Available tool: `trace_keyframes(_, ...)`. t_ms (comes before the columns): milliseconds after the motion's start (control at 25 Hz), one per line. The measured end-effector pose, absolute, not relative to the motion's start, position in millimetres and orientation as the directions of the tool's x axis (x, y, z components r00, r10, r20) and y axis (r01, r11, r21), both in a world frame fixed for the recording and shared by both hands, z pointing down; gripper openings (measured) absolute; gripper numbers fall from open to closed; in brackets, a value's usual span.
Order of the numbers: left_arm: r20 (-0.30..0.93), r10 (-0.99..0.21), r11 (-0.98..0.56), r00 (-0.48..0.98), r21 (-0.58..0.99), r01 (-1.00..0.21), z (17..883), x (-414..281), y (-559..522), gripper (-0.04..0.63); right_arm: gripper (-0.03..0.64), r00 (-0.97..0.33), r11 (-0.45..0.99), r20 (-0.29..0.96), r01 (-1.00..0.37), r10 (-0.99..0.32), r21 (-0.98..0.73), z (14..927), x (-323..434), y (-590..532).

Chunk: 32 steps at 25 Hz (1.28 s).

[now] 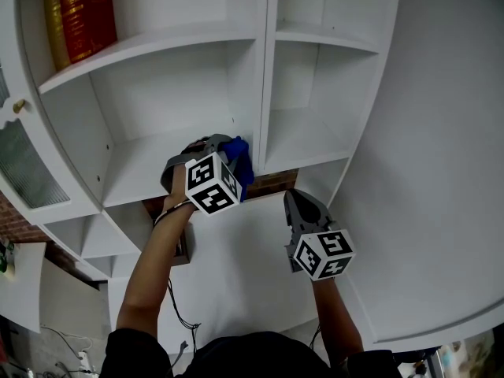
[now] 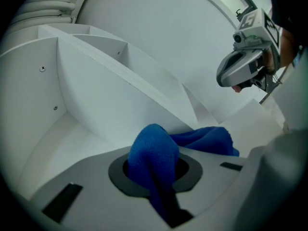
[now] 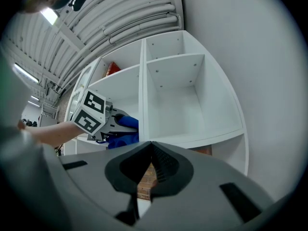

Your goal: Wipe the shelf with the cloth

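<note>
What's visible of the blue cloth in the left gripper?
The blue cloth looks like soft, nubby microfibre, bunched and creased. The left gripper is shut on one fold, which humps up between the jaws. The rest trails forward beside the upright divider of the white shelf. Whether it presses on the shelf is unclear.

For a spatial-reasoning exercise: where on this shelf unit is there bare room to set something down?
Both right-column compartments are bare, between divider and curved wall. The middle-left compartment is free at its left; the left hand-held gripper and cloth crowd its right corner. A red item stands top-left.
</note>
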State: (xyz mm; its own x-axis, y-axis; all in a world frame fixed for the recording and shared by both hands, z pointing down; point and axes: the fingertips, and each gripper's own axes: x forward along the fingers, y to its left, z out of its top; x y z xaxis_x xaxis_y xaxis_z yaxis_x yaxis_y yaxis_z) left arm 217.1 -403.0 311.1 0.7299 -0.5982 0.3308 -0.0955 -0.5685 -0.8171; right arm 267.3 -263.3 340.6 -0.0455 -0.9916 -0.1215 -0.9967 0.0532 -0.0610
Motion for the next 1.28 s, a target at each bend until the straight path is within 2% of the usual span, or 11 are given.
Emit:
trace_keyframes(800, 0.414, -0.602, -0.588, 0.683, -0.808, -0.028, 328.3, 217.8, -408.9, 0.051, 0.018, -0.069, 0.076, -0.114, -0.996, -0.991, -0.054, 341.4, 262.3, -269.2)
trace_keyframes(1280, 0.428, -0.639, -0.585, 0.639, -0.810, -0.043, 331.9, 193.7, -414.4, 0.051, 0.019, -0.115, 0.120, -0.106, -0.992, -0.988, -0.042, 340.8, 244.2, -282.1)
